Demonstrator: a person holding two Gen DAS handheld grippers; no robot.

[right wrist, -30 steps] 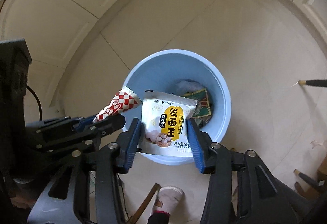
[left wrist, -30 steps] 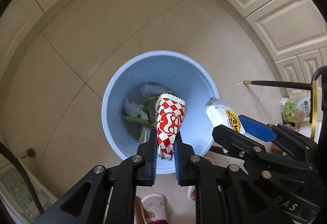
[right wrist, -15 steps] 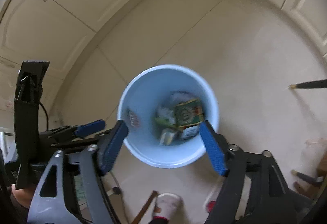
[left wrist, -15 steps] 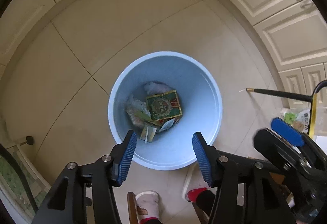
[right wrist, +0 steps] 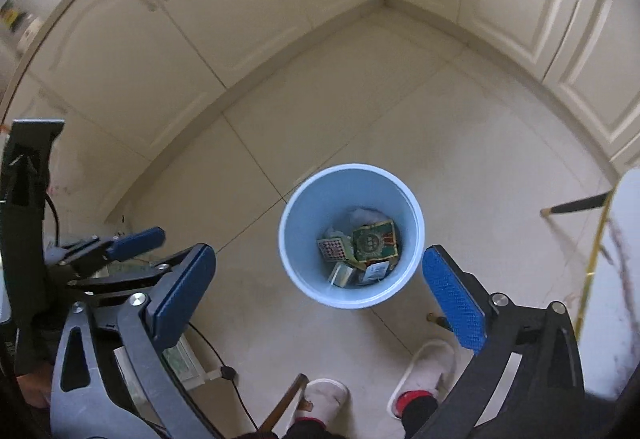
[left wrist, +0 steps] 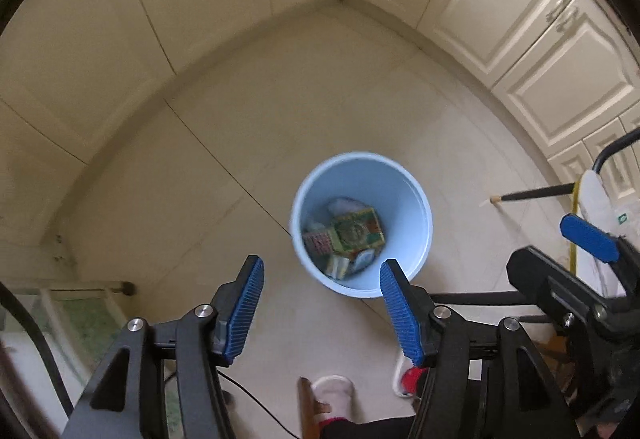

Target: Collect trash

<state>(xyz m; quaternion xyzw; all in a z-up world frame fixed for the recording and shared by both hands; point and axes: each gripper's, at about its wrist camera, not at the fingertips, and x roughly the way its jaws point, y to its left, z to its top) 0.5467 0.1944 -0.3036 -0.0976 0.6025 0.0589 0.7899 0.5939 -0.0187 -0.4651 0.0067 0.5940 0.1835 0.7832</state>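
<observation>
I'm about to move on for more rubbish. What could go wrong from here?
1. The light blue plastic bin stands loose on the tiled floor, right by the white slippers; a step forward might tip it.
2. A black cable trails across the floor beside the feet, a possible trip.
3. The left tool and right tool, both open and empty, hang close together and could knock.

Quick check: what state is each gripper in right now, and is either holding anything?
Left gripper: open, jaws just opened, nothing between them.
Right gripper: open wide, jaws just opened, nothing between them.
</observation>
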